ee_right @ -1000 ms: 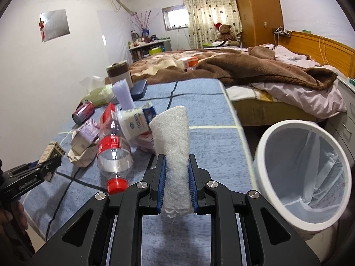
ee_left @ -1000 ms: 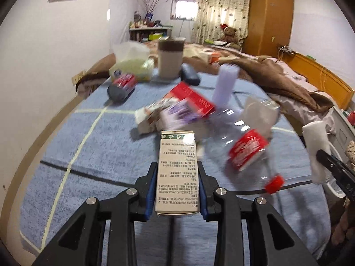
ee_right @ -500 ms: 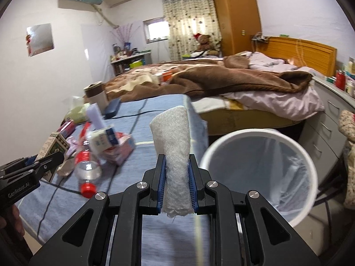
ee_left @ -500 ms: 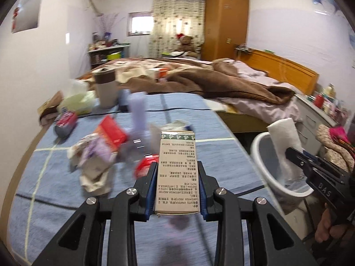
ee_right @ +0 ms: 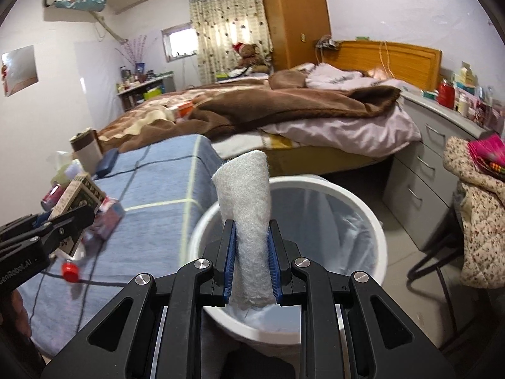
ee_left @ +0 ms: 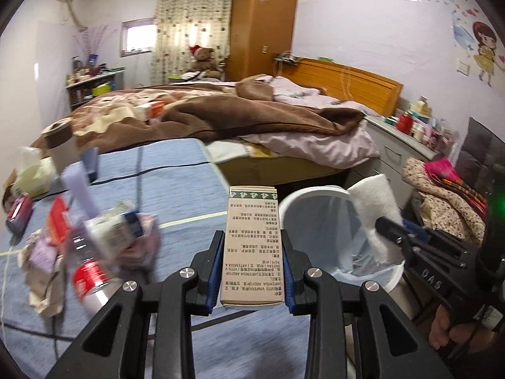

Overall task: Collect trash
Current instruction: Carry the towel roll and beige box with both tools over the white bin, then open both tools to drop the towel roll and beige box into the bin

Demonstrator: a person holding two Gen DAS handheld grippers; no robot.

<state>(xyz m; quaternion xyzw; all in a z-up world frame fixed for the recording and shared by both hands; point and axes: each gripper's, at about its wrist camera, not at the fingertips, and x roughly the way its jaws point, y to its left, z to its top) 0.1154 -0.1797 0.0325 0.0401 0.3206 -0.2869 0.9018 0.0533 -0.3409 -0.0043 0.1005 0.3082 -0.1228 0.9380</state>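
The right gripper (ee_right: 251, 265) clamps a white wad (ee_right: 249, 221) upright over the bin (ee_right: 372, 221), poised to drop it, while the left gripper (ee_left: 252, 268) pinches a box (ee_left: 252, 246) with the bin at its 2 o'clock, leaving the pile (ee_left: 94, 240) on the surface (ee_left: 176, 195).

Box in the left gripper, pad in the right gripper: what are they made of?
Box: looks like thin matte cardboard, with sharp folded edges and printed text. Pad: seemingly soft white fibrous material, tissue or cloth; the fuzzy surface pinches between the jaws.
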